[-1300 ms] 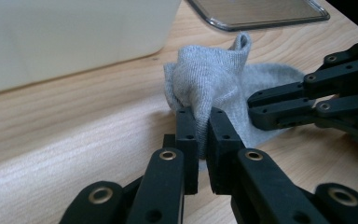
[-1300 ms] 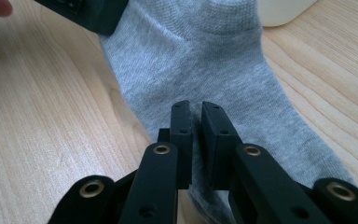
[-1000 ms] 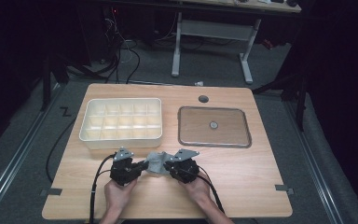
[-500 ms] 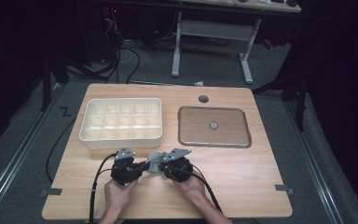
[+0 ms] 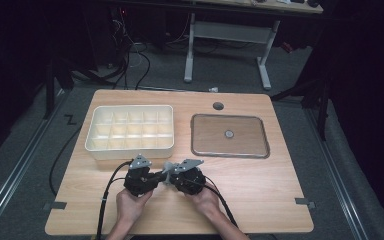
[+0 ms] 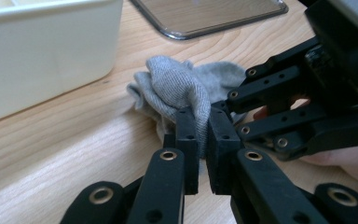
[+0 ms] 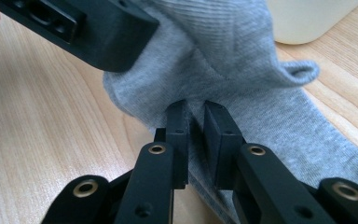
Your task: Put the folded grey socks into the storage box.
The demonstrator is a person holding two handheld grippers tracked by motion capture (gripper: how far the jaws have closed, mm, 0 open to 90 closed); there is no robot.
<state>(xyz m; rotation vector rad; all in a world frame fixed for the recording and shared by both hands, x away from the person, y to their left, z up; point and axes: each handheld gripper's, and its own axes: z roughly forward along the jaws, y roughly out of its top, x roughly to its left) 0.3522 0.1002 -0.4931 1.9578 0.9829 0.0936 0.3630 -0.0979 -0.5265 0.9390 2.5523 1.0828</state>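
Observation:
A grey sock (image 5: 168, 168) lies bunched on the wooden table near its front middle, held from both sides. My left gripper (image 5: 156, 179) points right and is shut on a fold of the sock (image 6: 177, 86), with the cloth pinched between its jaws (image 6: 203, 128). My right gripper (image 5: 172, 178) points left, facing the other. It is shut on the sock (image 7: 247, 70), and the fabric puckers between its jaws (image 7: 195, 122). The right gripper's black linkage (image 6: 303, 98) sits just past the left jaws. The left gripper's body (image 7: 88, 28) rests against the sock's top.
A cream compartment box (image 5: 130, 127) stands just behind the grippers at the left. A shallow metal tray (image 5: 205, 142) with a small round piece (image 5: 228, 134) lies at the right. A cable hole (image 5: 218, 106) is near the far edge. Bare wood lies to both sides.
The right gripper has shifted a little left, toward the left gripper, so the two now sit closer together with the sock bunched between them. The left gripper has barely moved.

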